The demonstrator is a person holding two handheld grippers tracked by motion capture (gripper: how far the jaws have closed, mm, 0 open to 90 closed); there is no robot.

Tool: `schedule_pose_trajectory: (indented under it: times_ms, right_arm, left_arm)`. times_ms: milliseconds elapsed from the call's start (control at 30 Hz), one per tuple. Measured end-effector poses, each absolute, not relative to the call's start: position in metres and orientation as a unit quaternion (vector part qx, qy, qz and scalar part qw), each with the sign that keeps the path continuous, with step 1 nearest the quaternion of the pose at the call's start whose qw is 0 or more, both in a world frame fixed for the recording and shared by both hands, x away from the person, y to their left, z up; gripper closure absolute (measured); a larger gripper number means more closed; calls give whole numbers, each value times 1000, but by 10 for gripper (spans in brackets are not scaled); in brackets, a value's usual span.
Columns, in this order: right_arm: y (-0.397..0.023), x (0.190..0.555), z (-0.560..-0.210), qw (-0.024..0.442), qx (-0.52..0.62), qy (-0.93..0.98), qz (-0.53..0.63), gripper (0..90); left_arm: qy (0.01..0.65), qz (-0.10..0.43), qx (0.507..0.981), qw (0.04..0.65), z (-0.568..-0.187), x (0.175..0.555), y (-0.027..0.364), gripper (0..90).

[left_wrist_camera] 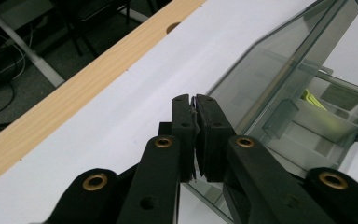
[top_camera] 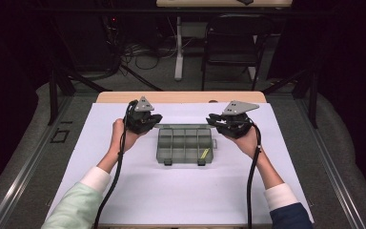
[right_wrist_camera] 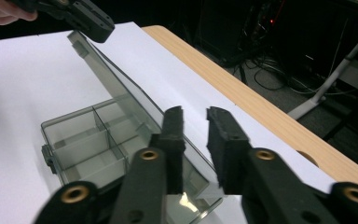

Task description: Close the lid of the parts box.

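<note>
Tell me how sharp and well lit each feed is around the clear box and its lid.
High view: even light on the white table cover, dark surroundings, compartment box small but sharp. Left gripper view: left tongs sharp, far end of the smoky lid soft. Right gripper view: right tongs crisp, a bright glare patch on the lid's near edge, background dim.

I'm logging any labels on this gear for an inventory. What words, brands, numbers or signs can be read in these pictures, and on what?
None can be read.
Compartment box: clear grey plastic, no lettering visible on its lid.
Yellow-green item in the box: too small and blurred to show any print.
Left gripper, right gripper: plain black jaws, no markings.
White table cover: blank.
</note>
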State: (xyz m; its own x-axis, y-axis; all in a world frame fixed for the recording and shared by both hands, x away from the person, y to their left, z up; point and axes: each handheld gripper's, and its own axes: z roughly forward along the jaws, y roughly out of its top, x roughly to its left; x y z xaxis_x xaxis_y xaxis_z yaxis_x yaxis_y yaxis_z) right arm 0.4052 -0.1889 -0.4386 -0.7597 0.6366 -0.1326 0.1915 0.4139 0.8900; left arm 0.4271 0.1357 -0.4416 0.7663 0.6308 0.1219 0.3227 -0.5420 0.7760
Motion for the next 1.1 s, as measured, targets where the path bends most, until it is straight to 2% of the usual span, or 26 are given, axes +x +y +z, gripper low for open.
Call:
schedule_pose_trajectory:
  times_ms: [100, 267, 1100]
  right_arm:
    - [-186, 404, -443, 235, 257, 813, 467, 855]
    - [-180, 401, -453, 233, 254, 821, 456, 895]
    - [-171, 389, -496, 212, 257, 841, 426, 900]
  left_arm:
    - [275, 195, 857, 390, -446, 423, 136, 865]
    - [269, 190, 860, 389, -453, 416, 134, 865]
    - [255, 176, 871, 381, -490, 392, 135, 867]
